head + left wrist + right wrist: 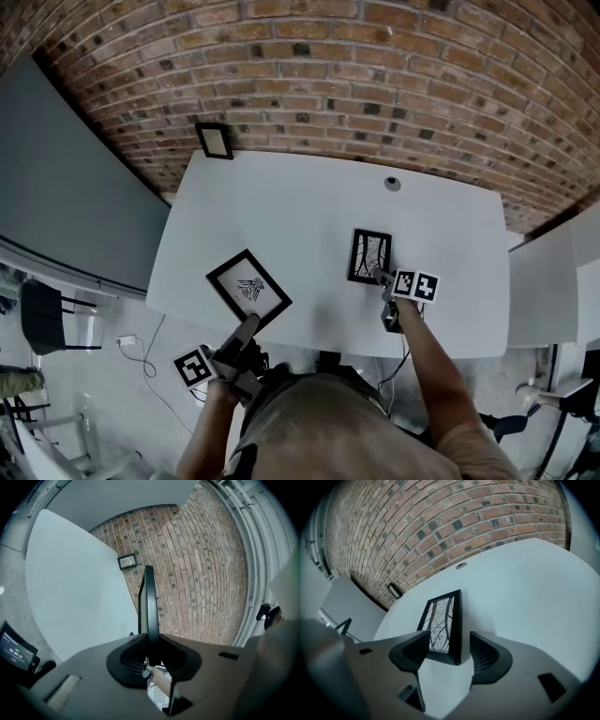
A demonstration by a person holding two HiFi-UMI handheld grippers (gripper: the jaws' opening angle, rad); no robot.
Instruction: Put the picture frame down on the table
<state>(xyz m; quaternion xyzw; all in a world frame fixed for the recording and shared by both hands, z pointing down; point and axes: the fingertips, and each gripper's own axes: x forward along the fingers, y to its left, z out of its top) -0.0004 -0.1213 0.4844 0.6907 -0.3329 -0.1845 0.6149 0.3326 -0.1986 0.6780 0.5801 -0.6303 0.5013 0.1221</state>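
Observation:
A black picture frame with a leaf print sits at the white table's front left edge, its near corner in my left gripper. In the left gripper view this frame stands edge-on between the shut jaws of the left gripper. Whether it rests on the table I cannot tell. A second black frame with a branch print lies flat at the table's right. My right gripper is at its near right corner. In the right gripper view that gripper is open, its jaws either side of that frame's corner.
A small black frame leans against the brick wall at the table's far left corner. A round grommet sits near the far edge. A dark chair and a cable are on the floor at left.

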